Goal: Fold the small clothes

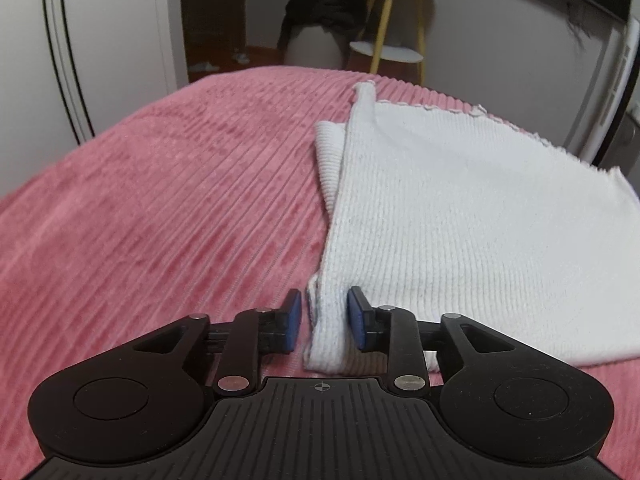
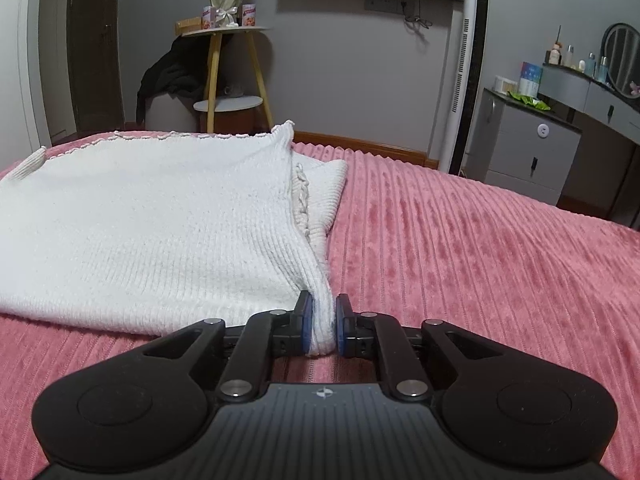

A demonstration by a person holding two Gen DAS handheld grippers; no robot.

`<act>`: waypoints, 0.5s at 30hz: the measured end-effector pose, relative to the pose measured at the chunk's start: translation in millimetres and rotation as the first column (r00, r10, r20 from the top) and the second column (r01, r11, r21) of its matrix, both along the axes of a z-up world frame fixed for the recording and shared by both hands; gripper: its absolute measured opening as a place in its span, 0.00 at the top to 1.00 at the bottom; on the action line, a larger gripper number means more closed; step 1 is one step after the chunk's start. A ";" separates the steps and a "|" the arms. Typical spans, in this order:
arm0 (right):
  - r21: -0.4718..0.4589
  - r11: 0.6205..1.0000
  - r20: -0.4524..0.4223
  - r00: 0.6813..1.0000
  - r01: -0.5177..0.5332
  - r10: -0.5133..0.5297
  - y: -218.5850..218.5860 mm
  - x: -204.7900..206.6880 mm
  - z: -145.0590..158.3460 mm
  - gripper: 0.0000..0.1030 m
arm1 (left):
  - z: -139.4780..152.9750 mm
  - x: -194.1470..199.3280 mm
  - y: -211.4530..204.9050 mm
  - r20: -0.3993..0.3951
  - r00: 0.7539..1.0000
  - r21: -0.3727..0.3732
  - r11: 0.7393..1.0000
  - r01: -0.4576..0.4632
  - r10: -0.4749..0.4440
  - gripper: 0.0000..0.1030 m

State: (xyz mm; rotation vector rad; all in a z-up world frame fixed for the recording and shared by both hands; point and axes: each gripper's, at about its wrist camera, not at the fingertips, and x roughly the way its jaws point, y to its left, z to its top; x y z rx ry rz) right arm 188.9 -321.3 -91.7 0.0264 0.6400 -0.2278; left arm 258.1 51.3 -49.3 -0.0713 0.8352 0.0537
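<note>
A white ribbed knit garment (image 1: 460, 208) lies flat on the pink ribbed bed cover (image 1: 160, 200), with a folded-in sleeve showing along its side edge. In the left wrist view its near left corner sits between the blue pads of my left gripper (image 1: 324, 300). The jaws stand a little apart, and a gap shows beside the left pad, so the gripper is open. In the right wrist view my right gripper (image 2: 324, 300) is shut on the near right corner of the garment (image 2: 152, 216), the cloth bunched between both pads.
Beyond the bed's far edge stand a small round table with yellow legs (image 2: 232, 68) and a stool draped with dark clothing (image 2: 168, 76). A white tower appliance (image 2: 468, 80) and a grey dresser (image 2: 532, 148) are at the right. Pink cover (image 2: 460, 260) stretches right of the garment.
</note>
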 end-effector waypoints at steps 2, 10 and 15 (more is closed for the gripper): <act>-0.007 1.000 -0.007 1.000 -0.013 0.013 1.9 0.7 3.2 0.88 | -0.1 0.1 1.3 -0.002 1.000 0.002 1.000 -0.007 0.007 0.56; -0.107 0.993 -0.045 0.998 0.047 -0.052 5.4 4.6 19.8 0.52 | 8.3 -5.4 13.0 -0.037 0.999 -0.010 1.000 -0.021 0.020 0.24; -0.095 0.991 -0.015 0.995 0.094 -0.096 15.9 -7.2 49.7 0.52 | 20.6 -13.4 19.6 -0.020 0.999 -0.058 0.998 0.029 -0.030 0.21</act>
